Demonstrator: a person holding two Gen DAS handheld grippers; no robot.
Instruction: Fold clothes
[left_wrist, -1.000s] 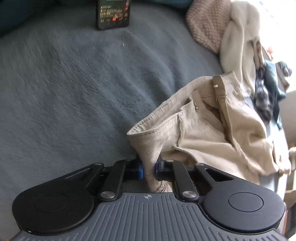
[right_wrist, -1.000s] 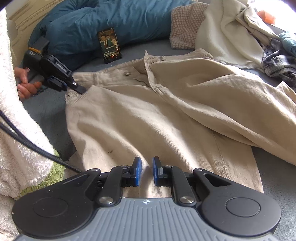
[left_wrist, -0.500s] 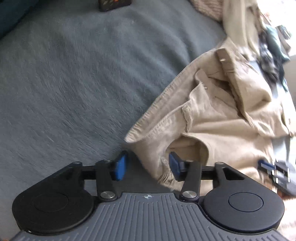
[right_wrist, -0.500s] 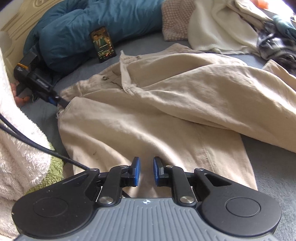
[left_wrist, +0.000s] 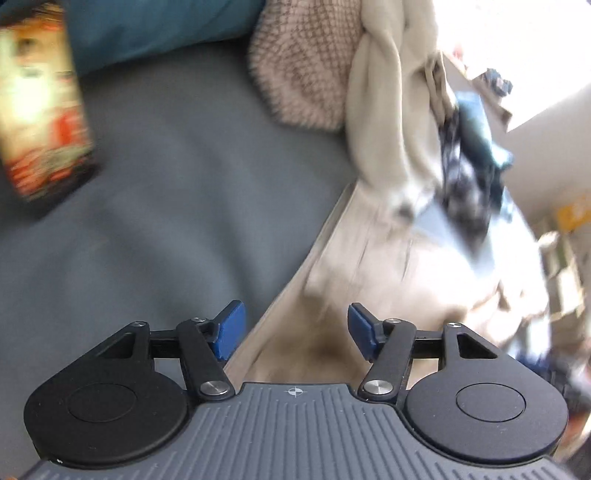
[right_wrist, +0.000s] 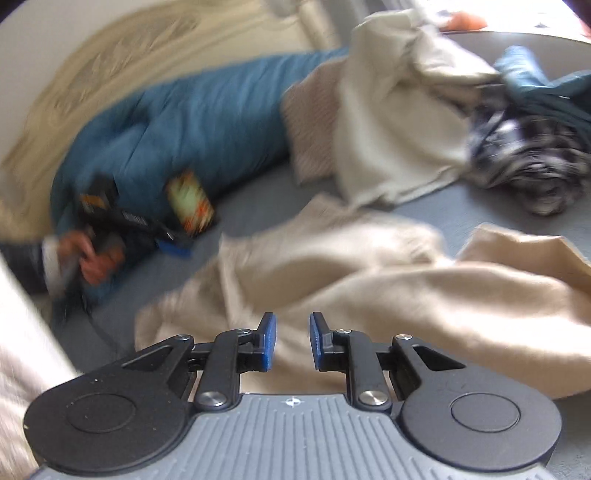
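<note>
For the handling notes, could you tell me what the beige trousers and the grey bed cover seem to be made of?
The beige trousers look like a stout woven cotton, matt, falling in thick soft folds; blur hides the weave. The grey bed cover looks like a soft fleece or plush, matt, with uneven shading like a brushed nap.

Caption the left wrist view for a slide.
Left gripper, opening with nothing clamped, above crumpled beige cotton trousers on grey fleece bedding.
</note>
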